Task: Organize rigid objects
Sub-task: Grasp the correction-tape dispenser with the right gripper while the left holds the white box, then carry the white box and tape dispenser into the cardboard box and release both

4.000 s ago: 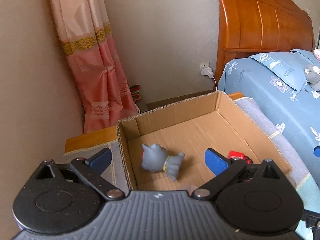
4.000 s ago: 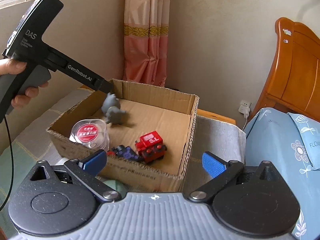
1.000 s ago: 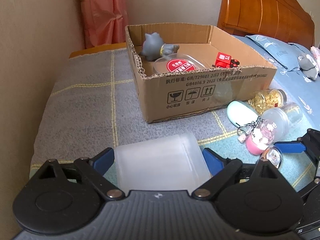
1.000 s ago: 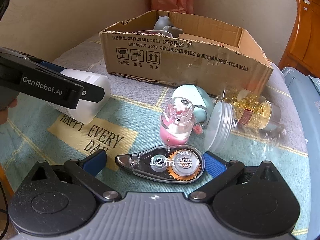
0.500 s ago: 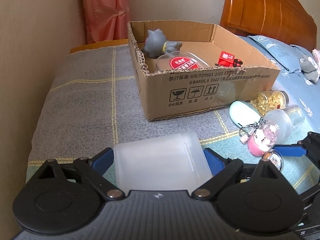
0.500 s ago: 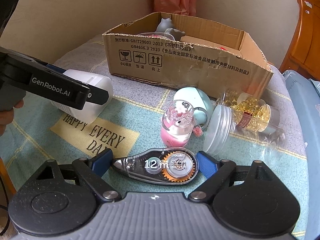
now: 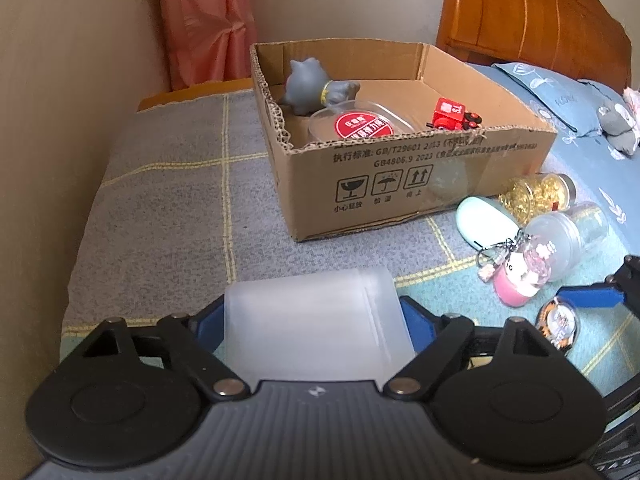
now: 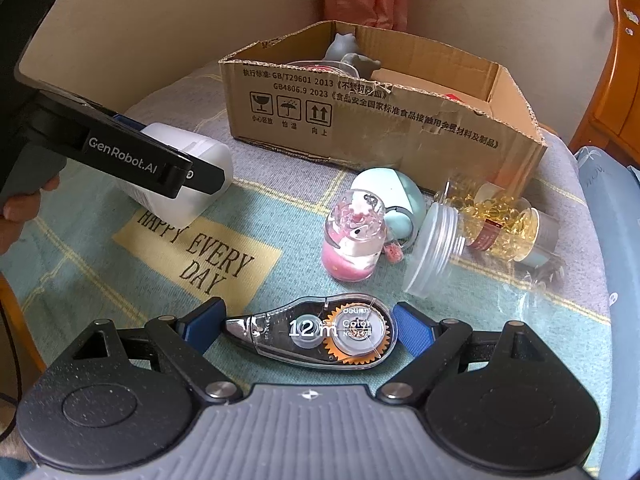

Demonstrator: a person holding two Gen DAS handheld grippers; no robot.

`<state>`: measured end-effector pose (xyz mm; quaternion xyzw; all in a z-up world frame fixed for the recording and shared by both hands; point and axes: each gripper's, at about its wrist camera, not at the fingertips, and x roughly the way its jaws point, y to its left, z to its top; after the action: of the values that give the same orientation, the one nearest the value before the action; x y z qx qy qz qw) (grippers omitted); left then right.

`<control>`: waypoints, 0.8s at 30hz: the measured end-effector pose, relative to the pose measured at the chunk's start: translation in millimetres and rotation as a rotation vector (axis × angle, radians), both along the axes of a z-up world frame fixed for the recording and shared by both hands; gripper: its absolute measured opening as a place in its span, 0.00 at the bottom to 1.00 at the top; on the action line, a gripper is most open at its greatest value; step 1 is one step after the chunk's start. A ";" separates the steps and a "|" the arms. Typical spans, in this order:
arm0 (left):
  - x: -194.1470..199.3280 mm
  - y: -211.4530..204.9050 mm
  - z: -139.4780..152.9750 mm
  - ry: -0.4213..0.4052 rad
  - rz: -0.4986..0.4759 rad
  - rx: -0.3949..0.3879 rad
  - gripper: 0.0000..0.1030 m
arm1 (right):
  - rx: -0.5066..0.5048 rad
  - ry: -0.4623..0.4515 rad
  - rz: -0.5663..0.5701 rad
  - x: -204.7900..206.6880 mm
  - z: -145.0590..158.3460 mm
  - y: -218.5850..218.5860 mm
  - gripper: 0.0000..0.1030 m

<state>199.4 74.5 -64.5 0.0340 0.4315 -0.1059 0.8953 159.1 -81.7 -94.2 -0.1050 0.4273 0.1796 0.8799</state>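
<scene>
A white translucent plastic box (image 7: pixel 304 312) lies on the blanket between the blue pads of my left gripper (image 7: pixel 310 320). Its jaws are closing and the pads press on the box's two sides. The right wrist view shows the same box (image 8: pixel 208 148) behind a left finger (image 8: pixel 140 156). A clear correction tape (image 8: pixel 320 332) lies flat between the pads of my right gripper (image 8: pixel 306 324), which touch its two ends. The open cardboard box (image 7: pixel 400 168) stands further back and holds a grey cat toy (image 7: pixel 312 88), a clear red-labelled tub (image 7: pixel 360 124) and a red toy train (image 7: pixel 452 114).
A pink globe keychain (image 8: pixel 354 236), a mint case (image 8: pixel 396 192), an empty clear jar (image 8: pixel 436 248) and a jar of yellow capsules (image 8: pixel 500 224) lie in front of the cardboard box. A wall runs along the left. A bed with a wooden headboard (image 7: pixel 540 20) is on the right.
Both grippers came down from over the cardboard box to the blanket. The right jaws closed onto the correction tape, then the left jaws closed in against the white box.
</scene>
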 end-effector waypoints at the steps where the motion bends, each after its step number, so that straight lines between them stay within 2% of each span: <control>1: -0.7 0.4 1.0 -0.001 -0.003 0.004 0.83 | 0.000 -0.001 0.004 -0.8 1.4 -1.2 0.90; 9: -5.9 2.1 13.1 -0.012 -0.036 0.022 0.81 | 0.005 -0.004 0.044 -7.8 13.7 -10.9 0.90; 16: -9.0 0.2 22.8 -0.008 -0.057 0.010 0.81 | 0.010 -0.013 0.054 -11.8 21.9 -20.4 0.90; 24: -9.6 -12.3 46.5 -0.018 -0.116 -0.006 0.81 | 0.036 -0.036 0.082 -12.2 45.6 -33.1 0.90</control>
<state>189.8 62.3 -18.0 0.0570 0.4204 -0.1584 0.8916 146.9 -114.8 -48.7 -0.1100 0.4033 0.2211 0.8811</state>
